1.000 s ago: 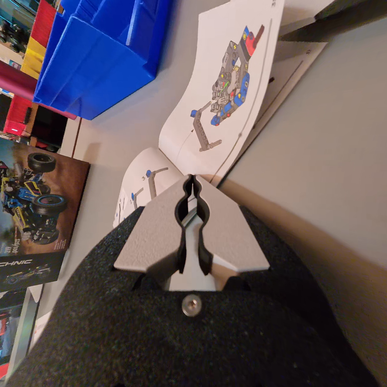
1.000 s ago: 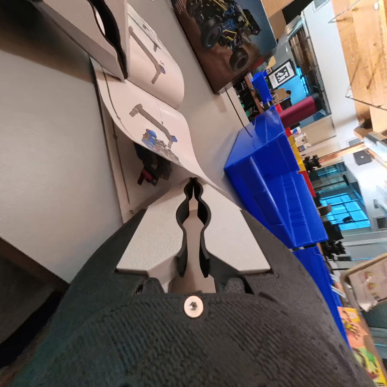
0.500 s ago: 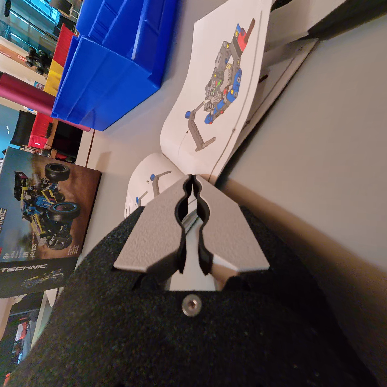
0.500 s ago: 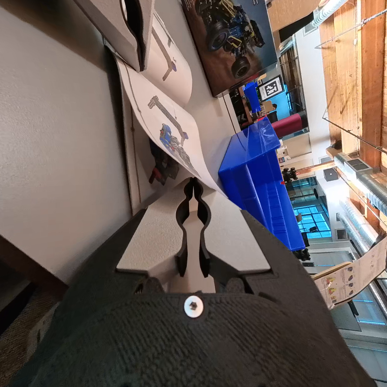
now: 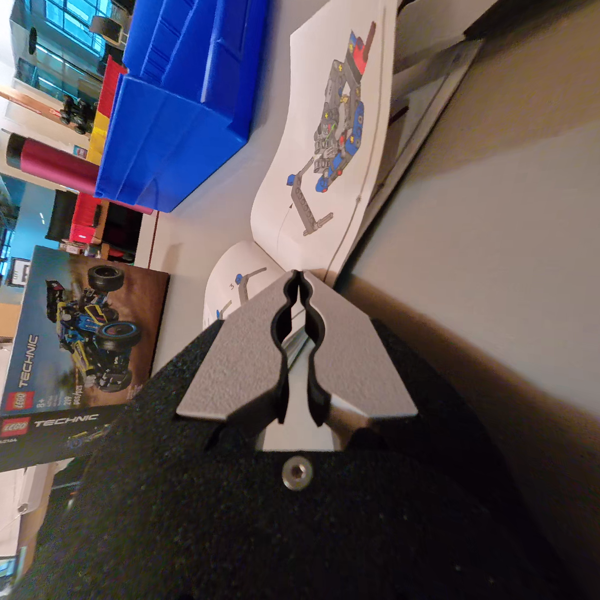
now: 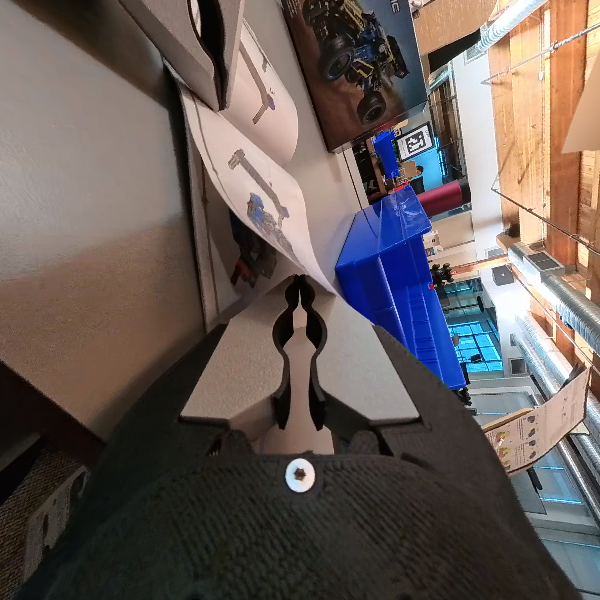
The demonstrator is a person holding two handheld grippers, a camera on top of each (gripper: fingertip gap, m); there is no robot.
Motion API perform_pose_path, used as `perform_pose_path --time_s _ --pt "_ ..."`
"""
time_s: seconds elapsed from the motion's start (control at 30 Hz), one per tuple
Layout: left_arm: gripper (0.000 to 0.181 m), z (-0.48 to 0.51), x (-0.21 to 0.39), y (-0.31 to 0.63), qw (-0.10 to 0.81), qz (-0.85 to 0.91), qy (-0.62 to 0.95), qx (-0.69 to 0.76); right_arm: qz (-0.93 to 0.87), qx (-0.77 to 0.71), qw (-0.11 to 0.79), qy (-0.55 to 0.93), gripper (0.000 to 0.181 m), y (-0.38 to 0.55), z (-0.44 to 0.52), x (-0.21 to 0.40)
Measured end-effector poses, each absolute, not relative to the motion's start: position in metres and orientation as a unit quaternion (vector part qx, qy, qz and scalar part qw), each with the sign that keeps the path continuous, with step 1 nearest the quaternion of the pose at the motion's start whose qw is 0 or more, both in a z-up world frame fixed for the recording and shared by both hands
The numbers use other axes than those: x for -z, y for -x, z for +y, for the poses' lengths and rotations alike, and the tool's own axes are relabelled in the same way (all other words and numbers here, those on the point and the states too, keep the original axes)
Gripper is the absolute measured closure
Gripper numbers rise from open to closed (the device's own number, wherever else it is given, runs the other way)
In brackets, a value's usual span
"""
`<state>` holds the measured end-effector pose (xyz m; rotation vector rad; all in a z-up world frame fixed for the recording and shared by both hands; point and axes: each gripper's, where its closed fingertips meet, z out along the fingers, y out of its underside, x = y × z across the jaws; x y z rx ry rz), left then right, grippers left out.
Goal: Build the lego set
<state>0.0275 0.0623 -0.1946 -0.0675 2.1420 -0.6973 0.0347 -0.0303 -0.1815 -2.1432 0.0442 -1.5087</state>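
Left gripper pressed together at spine corner of instruction booklet; pinching page or just touching it, cannot tell. Right gripper tips pressed together at far edge of lifted, curved page; grip unclear. Partly built lego model under that page on grey bench. Blue bin and set box beyond booklet.

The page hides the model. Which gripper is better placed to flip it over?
Right, likely: the right gripper is closed at the edge of the lifted page, beside the model; the left gripper is closed at its other corner.
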Motion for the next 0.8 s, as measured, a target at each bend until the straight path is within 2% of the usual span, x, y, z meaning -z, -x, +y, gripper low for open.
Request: perform_pose_path --time_s 0.8 --pt "0.181 0.0604 0.1965 -0.0261 0.445 0.857 -0.005 0.261 0.012 0.567 0.246 0.786 0.181 -0.0384 -0.0316 0.1811"
